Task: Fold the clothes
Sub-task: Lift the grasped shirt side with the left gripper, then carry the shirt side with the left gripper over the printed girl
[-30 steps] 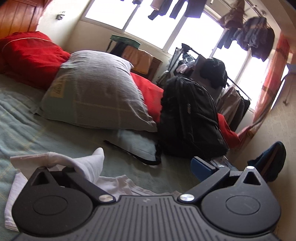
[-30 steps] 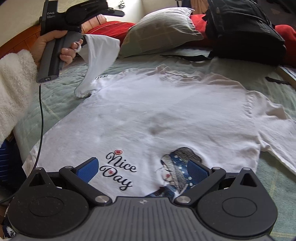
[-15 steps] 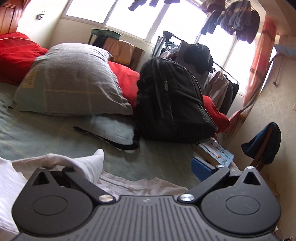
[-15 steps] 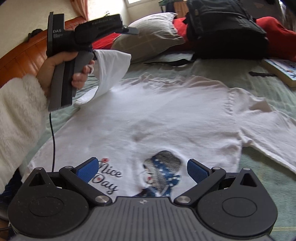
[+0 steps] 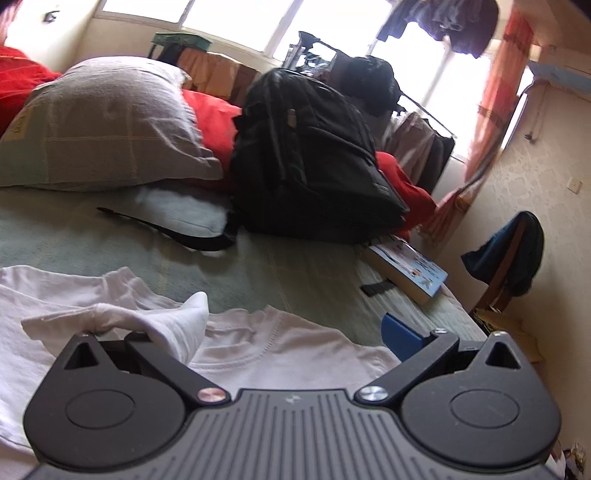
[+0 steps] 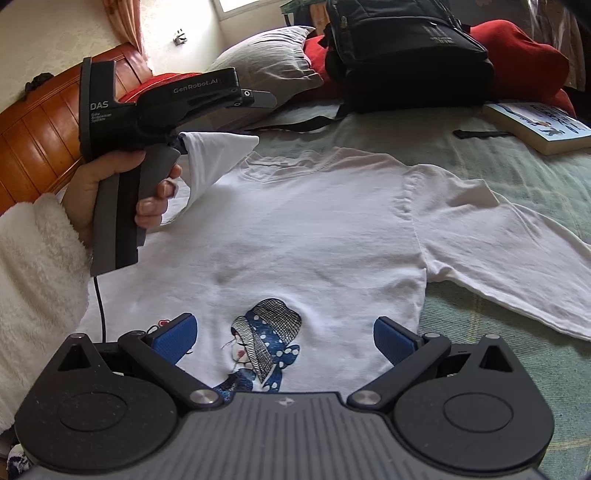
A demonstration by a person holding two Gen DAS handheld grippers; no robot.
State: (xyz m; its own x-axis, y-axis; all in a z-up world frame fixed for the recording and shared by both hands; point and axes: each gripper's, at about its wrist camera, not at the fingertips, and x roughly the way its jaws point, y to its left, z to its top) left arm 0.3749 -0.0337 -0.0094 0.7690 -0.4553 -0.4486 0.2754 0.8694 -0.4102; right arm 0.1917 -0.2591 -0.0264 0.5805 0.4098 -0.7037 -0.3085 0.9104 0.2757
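On a bed covered with a pale green checked blanket [image 6: 498,162], a white cotton T-shirt [image 6: 314,229] lies spread flat, its printed front facing up and its neckline toward the far side. Beyond it at the far end sit a grey square pillow [image 5: 103,129], a red quilt [image 6: 517,48] and a black fabric backpack [image 5: 314,155] whose strap trails onto the blanket. A paperback book with a blue cover [image 6: 543,125] lies at the far right beside a small black clip [image 6: 476,133]. An orange wooden headboard [image 6: 40,122] runs along the left. In the left wrist view bright windows [image 5: 236,22] fill the far wall, with dark clothes hanging on a rack [image 5: 373,85] and an orange curtain [image 5: 491,103] to the right.

The right gripper [image 6: 286,338] hovers over the near part of the shirt, above the printed figure in a blue dotted hat [image 6: 266,343]; its blue pads [image 6: 173,334] stand wide apart, holding nothing. The left gripper [image 5: 295,332], grasped by a hand [image 6: 110,184] in a fluffy white sleeve [image 6: 37,288], is raised at the left above the shirt. The shirt's left sleeve [image 6: 218,158] hangs lifted from it, draped over the left finger in the left wrist view, while the right blue pad [image 5: 400,338] stands clear, so I cannot tell whether the jaws clamp the cloth. The shirt's other sleeve [image 6: 509,258] lies flat, stretched to the right
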